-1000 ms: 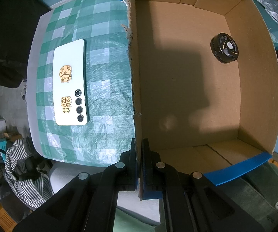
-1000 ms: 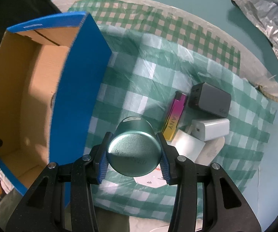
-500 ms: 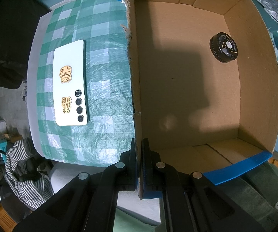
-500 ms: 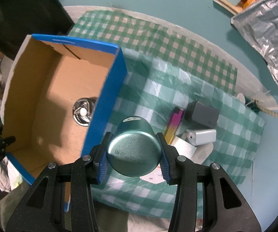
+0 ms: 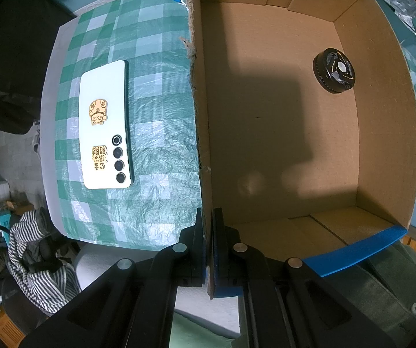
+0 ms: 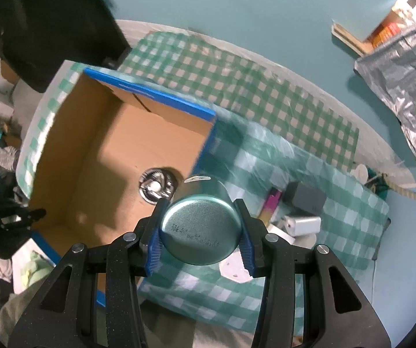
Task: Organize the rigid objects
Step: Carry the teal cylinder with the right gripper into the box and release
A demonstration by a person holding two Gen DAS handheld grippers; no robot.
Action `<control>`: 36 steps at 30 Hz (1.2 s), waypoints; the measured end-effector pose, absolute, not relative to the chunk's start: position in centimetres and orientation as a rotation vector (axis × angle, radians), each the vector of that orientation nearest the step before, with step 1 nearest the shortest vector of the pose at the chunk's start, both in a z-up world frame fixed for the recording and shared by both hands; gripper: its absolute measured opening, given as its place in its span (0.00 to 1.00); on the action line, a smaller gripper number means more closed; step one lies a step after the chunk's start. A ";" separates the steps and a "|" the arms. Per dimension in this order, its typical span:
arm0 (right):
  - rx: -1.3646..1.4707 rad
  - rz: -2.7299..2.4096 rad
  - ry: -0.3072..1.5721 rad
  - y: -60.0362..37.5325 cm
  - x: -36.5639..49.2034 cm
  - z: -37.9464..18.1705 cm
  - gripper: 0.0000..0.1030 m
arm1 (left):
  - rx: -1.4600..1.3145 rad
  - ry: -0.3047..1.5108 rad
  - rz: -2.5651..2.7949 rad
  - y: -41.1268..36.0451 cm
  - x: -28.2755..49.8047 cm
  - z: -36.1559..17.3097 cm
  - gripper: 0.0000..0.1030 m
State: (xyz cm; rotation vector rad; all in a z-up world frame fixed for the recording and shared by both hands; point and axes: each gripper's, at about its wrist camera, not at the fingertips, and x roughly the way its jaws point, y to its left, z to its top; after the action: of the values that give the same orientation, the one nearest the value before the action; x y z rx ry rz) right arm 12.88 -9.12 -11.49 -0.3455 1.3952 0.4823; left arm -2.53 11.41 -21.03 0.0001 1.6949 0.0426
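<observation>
My right gripper (image 6: 200, 230) is shut on a teal metal can (image 6: 200, 226) and holds it high above the table, over the right edge of the open cardboard box (image 6: 98, 156). A round black fan-like disc (image 5: 334, 71) lies on the box floor; it also shows in the right wrist view (image 6: 157, 187). My left gripper (image 5: 209, 249) is shut on the near-left wall of the box (image 5: 200, 133). A white phone (image 5: 106, 124) lies face down on the checked cloth left of the box.
On the cloth right of the box lie a pink-yellow vape (image 6: 271, 204), a dark grey charger (image 6: 306, 197), a white charger (image 6: 302, 223) and white cards (image 6: 234, 271). A foil bag (image 6: 405, 72) is at the far right. Striped clothing (image 5: 34, 261) lies beyond the table edge.
My right gripper has risen and swung left with the can, so the box interior and disc now show below. The left gripper and box have stayed put.
</observation>
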 end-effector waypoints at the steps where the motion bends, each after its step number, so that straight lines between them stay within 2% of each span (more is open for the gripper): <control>1: -0.348 0.489 1.392 -8.7 12.9 -11.4 0.43 | 0.001 1.695 0.043 11.4 -2.5 -21.1 0.03; 20: -0.442 0.530 1.466 -3.7 13.5 -17.5 0.43 | 0.000 1.695 0.042 11.4 -2.5 -21.0 0.03; 36: -0.377 0.493 1.484 -3.6 14.3 -19.0 0.43 | 0.002 1.697 0.041 11.3 -2.5 -21.0 0.03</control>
State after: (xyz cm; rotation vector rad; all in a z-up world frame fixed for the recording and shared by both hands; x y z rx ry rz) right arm 14.34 -3.61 -18.99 -0.3769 1.4839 0.4926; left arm -2.47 11.28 -20.98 0.0022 1.6969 0.0412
